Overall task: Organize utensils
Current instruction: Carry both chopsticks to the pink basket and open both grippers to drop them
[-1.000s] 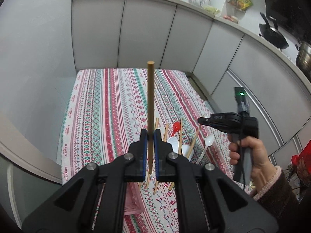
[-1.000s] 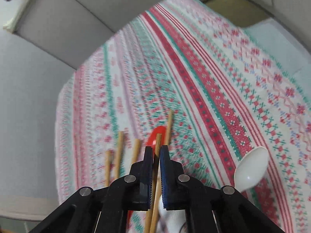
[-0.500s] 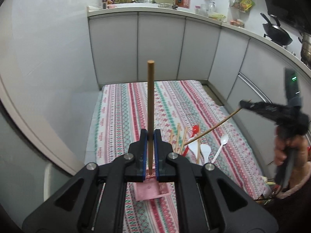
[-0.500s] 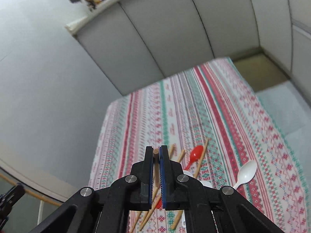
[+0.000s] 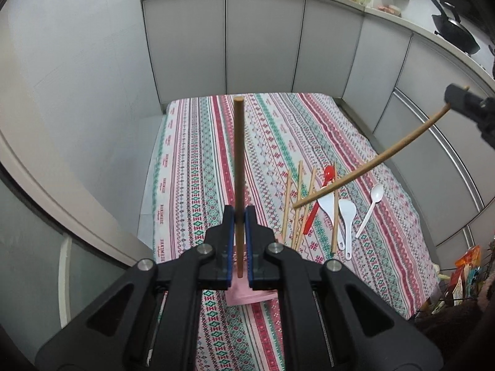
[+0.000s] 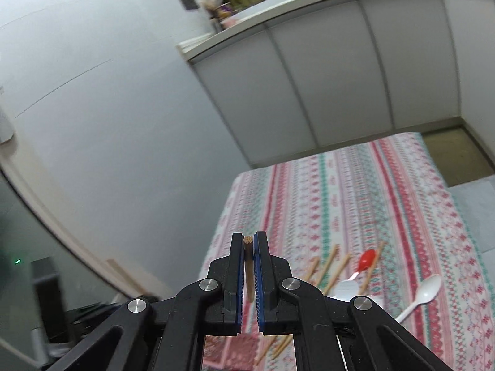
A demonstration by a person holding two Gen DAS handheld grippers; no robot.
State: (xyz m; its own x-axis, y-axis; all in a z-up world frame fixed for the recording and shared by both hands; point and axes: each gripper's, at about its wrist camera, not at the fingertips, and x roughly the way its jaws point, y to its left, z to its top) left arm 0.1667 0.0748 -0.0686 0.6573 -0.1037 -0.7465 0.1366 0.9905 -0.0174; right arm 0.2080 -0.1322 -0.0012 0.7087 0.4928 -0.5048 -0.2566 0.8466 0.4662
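My left gripper is shut on a brown chopstick that sticks straight out ahead, above the patterned tablecloth. My right gripper is shut on another chopstick, seen end-on between its pads. In the left wrist view that right gripper hangs high at the right edge, and its chopstick slants down over the pile. On the cloth lie several chopsticks, a red spoon, two white rice paddles and a white spoon.
A pink holder sits on the cloth right under my left gripper. Grey cabinet fronts wall in the table at the back and right. A black wok stands on the counter at the top right. Packets lie at the lower right.
The right gripper has lifted a chopstick off the pile and risen high to the right, rolling as it went. The left gripper shifted a little, its chopstick held the same way.
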